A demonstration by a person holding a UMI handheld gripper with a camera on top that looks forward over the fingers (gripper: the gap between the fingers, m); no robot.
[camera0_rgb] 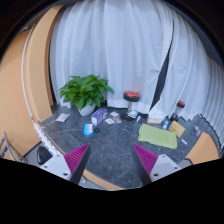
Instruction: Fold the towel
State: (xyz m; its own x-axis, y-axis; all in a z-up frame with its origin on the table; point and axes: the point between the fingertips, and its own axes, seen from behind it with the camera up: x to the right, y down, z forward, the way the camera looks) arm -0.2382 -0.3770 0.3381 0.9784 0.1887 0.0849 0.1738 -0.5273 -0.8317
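A light green towel (156,136) lies flat on the dark grey speckled table (112,150), beyond my right finger and to its right. My gripper (111,160) hangs above the table's near edge, well short of the towel. Its two fingers (76,157) with magenta pads stand wide apart, and only bare tabletop shows between them. Nothing is held.
A potted green plant (86,93) stands at the back left. Small boxes and a blue item (92,124) lie mid-table; a red-topped stand (132,98) sits behind. A dark bottle (180,108) and a yellow packet (176,127) are near the towel. White curtains hang behind.
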